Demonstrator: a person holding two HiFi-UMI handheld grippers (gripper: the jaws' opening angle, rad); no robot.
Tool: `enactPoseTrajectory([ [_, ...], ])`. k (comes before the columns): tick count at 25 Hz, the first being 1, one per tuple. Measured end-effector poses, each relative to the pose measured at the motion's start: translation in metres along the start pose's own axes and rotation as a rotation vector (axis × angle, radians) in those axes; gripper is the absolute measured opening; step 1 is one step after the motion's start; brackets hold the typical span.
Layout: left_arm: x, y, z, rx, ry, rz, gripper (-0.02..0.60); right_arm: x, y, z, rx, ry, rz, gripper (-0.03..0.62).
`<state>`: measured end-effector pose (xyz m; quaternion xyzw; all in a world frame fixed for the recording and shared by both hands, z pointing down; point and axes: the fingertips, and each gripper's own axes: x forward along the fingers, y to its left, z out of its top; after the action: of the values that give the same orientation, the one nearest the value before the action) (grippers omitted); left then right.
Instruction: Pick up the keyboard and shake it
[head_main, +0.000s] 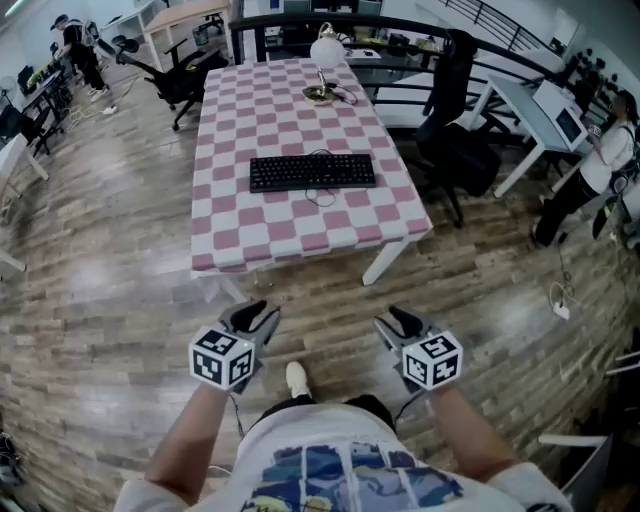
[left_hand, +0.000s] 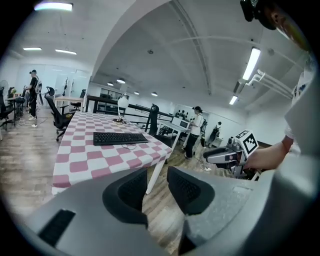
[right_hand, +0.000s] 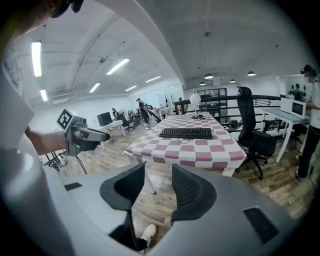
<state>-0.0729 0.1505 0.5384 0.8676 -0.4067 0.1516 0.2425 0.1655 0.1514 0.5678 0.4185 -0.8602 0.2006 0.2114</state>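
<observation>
The wooden floor (head_main: 100, 300) is stretching wide, and the checked surface (head_main: 230, 240) is standing out ahead, with the person (head_main: 330, 465) standing well back from it. So nothing is done yet: the approach, the pick-up and the shake are all waiting. The keyboard (head_main: 312, 171) is lying flat, keys up, near the middle of the surface, its long axis running left to right, parallel to the near edge. The left gripper (head_main: 262, 312) and right gripper (head_main: 393, 318) are hovering low, both sets of jaws apart and gripping nothing.

Head view looks down, gripper views forward; all share the keyboard (head_main: 312, 172).
</observation>
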Motion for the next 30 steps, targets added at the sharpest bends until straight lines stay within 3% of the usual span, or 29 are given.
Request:
enactPoseTrajectory([
  [4,0.018,0.058,0.013,-0.012,0.021,0.012,0.121,0.044,-0.024,0.015,0.051,0.018,-0.029,0.172],
  [12,0.074,0.148,0.038,-0.076,0.053,0.046,0.143,0.125,-0.093,0.049,0.039,0.065,-0.029,0.182],
  [24,0.211,0.3,0.087,-0.146,0.183,0.21,0.158,0.296,-0.278,0.111,0.119,0.172,0.023,0.201],
  [30,0.273,0.361,0.104,-0.212,0.273,0.248,0.192,0.366,-0.357,0.134,0.146,0.232,0.038,0.235],
])
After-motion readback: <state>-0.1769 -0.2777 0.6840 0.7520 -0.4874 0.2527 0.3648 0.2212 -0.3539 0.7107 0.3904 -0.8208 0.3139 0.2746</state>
